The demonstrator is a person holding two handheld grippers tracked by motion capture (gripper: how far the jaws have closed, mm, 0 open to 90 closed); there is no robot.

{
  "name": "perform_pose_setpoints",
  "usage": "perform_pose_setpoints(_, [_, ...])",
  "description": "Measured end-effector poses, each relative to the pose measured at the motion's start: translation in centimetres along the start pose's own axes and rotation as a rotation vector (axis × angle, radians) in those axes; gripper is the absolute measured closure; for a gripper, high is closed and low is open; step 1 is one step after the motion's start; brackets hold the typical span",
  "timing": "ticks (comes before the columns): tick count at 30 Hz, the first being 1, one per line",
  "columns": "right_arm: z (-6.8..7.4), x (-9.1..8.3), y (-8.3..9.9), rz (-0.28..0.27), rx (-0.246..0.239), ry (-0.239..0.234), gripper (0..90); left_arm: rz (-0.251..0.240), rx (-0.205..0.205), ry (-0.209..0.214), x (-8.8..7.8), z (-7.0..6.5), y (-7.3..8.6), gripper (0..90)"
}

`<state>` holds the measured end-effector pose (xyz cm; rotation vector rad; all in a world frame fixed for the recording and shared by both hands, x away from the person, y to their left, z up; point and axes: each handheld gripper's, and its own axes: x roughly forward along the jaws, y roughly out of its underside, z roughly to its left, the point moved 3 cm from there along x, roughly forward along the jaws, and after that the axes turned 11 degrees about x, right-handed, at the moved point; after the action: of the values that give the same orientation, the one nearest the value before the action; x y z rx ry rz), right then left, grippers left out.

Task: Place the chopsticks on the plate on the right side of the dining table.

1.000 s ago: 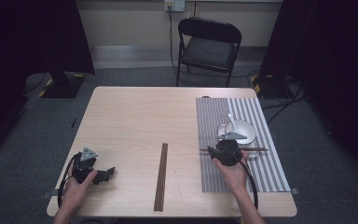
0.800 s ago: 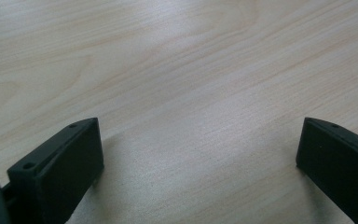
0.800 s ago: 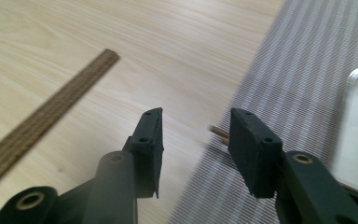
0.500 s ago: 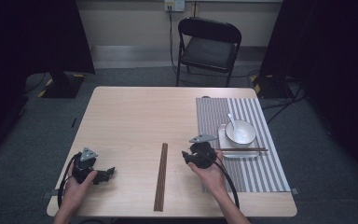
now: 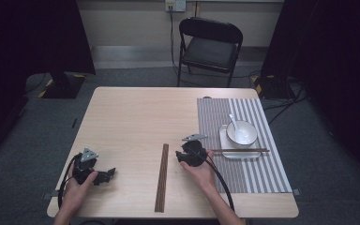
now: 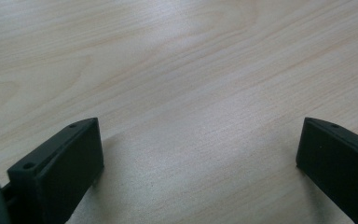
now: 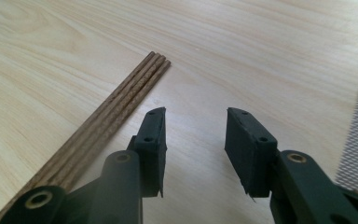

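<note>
Bare bench (image 5: 131, 122) lay open from nine to twelve o'clock of the chopstick bundle (image 5: 161, 177); the bowl (image 5: 241, 132), apparently with a spoon, blocked two o'clock.

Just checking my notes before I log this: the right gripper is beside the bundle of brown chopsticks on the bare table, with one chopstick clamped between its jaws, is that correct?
Not quite. The right gripper is beside the bundle of brown chopsticks on the bare table, but its jaws are open with nothing between them. The right gripper view shows bare wood in the gap and the bundle lying off to one side.
</note>
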<state>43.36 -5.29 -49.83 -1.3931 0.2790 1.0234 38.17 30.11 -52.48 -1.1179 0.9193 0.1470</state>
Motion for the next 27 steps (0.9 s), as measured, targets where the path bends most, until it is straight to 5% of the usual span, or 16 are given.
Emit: perform_pose_setpoints(27, [-1.6, 0.4, 0.8, -0.019, 0.069, 0.068, 44.1, -0.001, 0.0, 0.0, 0.0, 0.0, 0.0, 0.0])
